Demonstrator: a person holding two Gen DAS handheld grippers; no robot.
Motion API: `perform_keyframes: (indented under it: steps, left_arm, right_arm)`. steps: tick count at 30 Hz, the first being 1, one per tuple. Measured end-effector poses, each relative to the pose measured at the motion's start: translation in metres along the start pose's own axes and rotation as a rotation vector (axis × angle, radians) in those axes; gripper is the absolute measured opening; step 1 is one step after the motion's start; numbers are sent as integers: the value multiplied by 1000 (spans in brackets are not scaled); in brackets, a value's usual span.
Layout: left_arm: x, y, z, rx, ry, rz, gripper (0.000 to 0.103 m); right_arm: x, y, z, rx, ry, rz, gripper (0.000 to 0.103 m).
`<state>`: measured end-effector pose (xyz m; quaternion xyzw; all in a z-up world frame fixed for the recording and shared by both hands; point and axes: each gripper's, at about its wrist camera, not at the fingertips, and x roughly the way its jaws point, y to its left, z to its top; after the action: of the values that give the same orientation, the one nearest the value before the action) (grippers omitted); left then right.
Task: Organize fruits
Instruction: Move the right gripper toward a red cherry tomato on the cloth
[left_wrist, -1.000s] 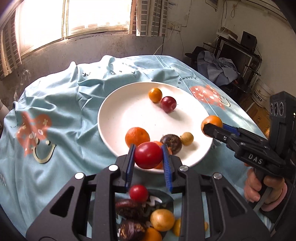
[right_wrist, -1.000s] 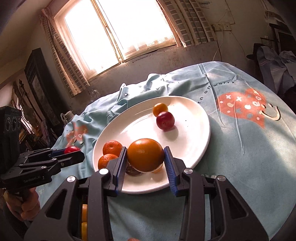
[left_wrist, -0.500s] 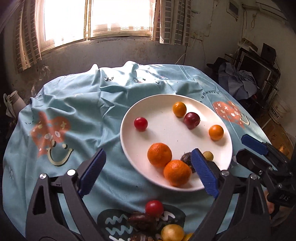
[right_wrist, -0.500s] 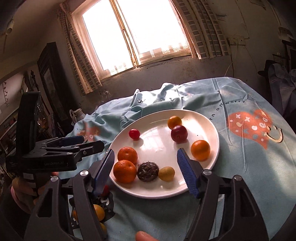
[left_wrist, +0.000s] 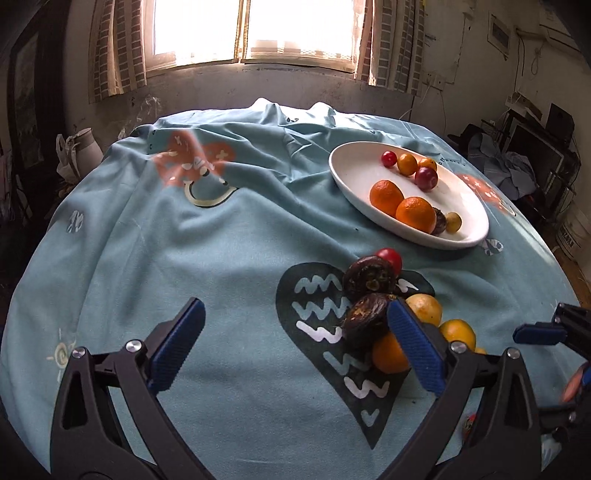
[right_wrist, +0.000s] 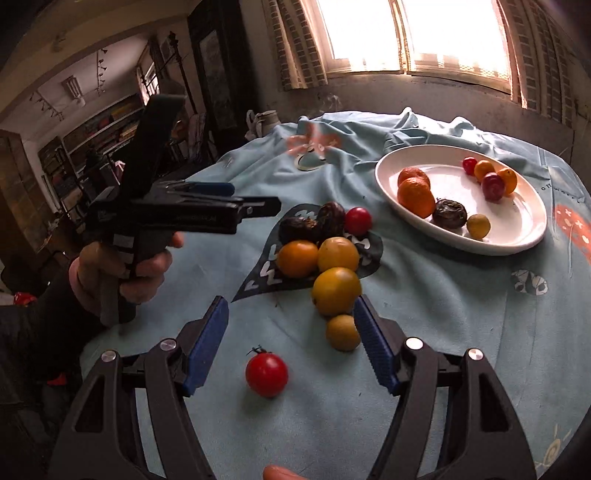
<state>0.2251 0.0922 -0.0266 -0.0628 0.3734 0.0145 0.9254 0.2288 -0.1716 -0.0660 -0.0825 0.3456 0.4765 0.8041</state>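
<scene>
left gripper (left_wrist: 295, 345): jaws opening wide, nothing held, over blue tablecloth (left_wrist: 221, 236) | loose fruit pile (right_wrist: 325, 251): on dark heart print, mid-table | right gripper (right_wrist: 291, 338): jaws apart, empty, above red tomato (right_wrist: 266, 374) | white plate (right_wrist: 532, 221): far right, holding oranges and small fruits

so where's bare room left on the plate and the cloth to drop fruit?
Free: the white plate's near-right part past the small yellow fruit, and its window-side rim; the blue tablecloth left of the plate. Crowded: the loose fruit pile on the dark heart print.
</scene>
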Motion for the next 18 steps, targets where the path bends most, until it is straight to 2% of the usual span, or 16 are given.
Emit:
perform_keyframes:
  steps: [3, 6, 12, 18]
  left_arm:
    - [-3, 10, 3, -53, -9, -22, 101]
    - [-6, 14, 1, -65, -21, 1, 101]
    - [-9, 15, 0, -63, -30, 9, 101]
    - [-9, 14, 0, -59, -34, 18, 101]
  right_arm:
    - [9, 14, -7, -74, 57, -19, 63]
    - [16, 15, -11, -74, 104, 1, 57]
    - [31, 10, -16, -48, 205, 38, 55]
    - [35, 7, -19, -31, 237, 28, 35]
